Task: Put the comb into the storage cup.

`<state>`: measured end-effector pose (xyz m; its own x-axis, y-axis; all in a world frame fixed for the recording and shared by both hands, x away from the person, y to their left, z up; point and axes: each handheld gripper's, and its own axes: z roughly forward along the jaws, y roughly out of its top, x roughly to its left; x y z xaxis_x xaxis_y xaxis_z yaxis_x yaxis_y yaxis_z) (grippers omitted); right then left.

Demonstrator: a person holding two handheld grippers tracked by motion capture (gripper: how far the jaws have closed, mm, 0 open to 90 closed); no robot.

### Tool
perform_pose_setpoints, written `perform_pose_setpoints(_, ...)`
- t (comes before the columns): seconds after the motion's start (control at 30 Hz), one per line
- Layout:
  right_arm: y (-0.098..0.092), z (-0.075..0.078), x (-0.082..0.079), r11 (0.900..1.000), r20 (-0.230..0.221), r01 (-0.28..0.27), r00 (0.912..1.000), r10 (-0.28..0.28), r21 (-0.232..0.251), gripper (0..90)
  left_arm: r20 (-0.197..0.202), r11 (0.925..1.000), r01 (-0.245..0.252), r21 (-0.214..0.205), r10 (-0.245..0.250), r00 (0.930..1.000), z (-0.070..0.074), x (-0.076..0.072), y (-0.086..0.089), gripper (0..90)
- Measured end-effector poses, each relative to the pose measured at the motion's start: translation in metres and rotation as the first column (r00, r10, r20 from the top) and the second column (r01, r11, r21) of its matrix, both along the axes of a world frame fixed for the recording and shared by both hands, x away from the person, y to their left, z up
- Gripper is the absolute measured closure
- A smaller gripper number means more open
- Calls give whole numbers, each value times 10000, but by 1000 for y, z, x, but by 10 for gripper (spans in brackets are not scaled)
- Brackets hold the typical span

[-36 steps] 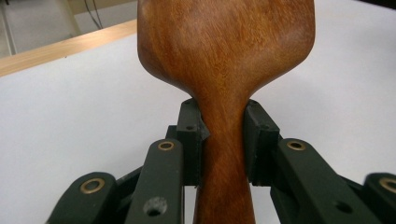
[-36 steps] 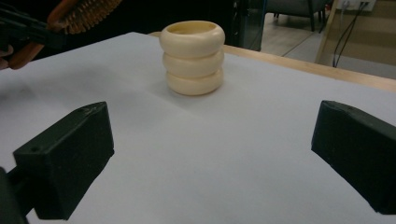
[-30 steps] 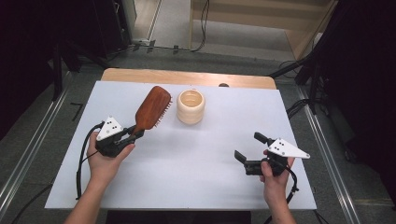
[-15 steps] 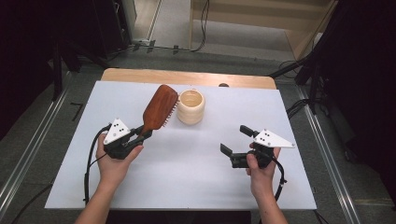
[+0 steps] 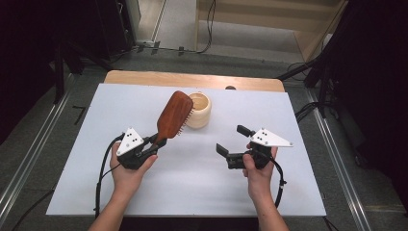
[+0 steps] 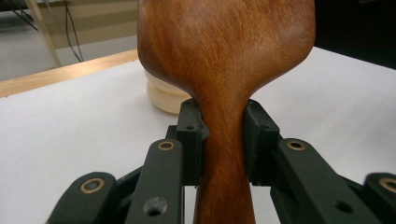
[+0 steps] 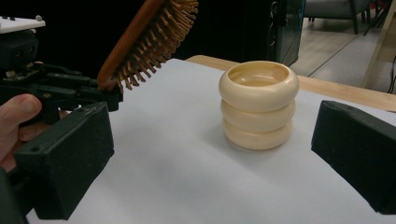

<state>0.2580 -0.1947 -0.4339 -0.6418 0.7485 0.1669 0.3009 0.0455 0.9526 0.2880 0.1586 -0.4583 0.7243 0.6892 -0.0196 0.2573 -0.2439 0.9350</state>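
1. Wooden hairbrush [image 5: 174, 115] is pinched at its neck by the left gripper [image 5: 155, 145]; long axis tilts up toward the cream ringed holder [image 5: 199, 109], head just beside its rim.
2. Right gripper [image 5: 230, 140] hovers spread wide and empty, jaws facing the holder; the left is nearer.
3. Right gripper view shows bristles [image 7: 159, 35] facing the holder; left gripper view shows the smooth back.

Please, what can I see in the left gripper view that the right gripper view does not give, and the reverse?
The left gripper view alone gives the grip itself: the two black jaws press on the narrow neck of the wooden hairbrush, seen from its smooth back. The right gripper view alone gives the brush's bristles, the open top of the cream ribbed cup, the hand holding the left gripper, and the right gripper with its jaws wide apart around nothing. Both share the brush, the cup and the white table.
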Motion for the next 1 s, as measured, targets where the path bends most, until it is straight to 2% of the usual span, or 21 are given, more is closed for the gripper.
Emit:
perform_pose_setpoints(0.27,10,0,1,9996,-124,-235,9996,237,183,0,15,9995,65,-316,-64,10000,-4,-5,-4,723)
perform_pose_setpoints(0.33,12,0,2,9969,-393,-355,9985,383,700,0,79,9992,67,-395,-64,9999,-4,-7,-5,723)
perform_pose_setpoints(0.43,13,1,2,9942,-450,-442,9978,488,984,0,111,9989,83,-459,-78,9999,-5,-10,-7,723)
perform_pose_setpoints(0.5,15,2,2,9884,-564,-588,9961,672,1398,0,97,9983,128,-572,-123,9999,-6,-11,-9,722)
perform_pose_setpoints(0.63,20,2,2,9873,-643,-646,9951,746,1448,0,26,9958,154,-903,-152,9999,-10,-16,-12,723)
perform_pose_setpoints(0.7,24,0,2,9880,-741,-679,9941,787,1385,0,2,9960,200,-875,-201,9998,-15,-20,-17,723)
perform_pose_setpoints(0.87,29,0,2,9853,-893,-636,9929,784,1583,0,88,9960,382,-804,-377,9993,-19,-24,-25,722)
perform_pose_setpoints(1.0,34,-1,2,9817,-990,-664,9914,851,1787,0,112,9931,663,-966,-655,9978,-23,-27,-32,722)
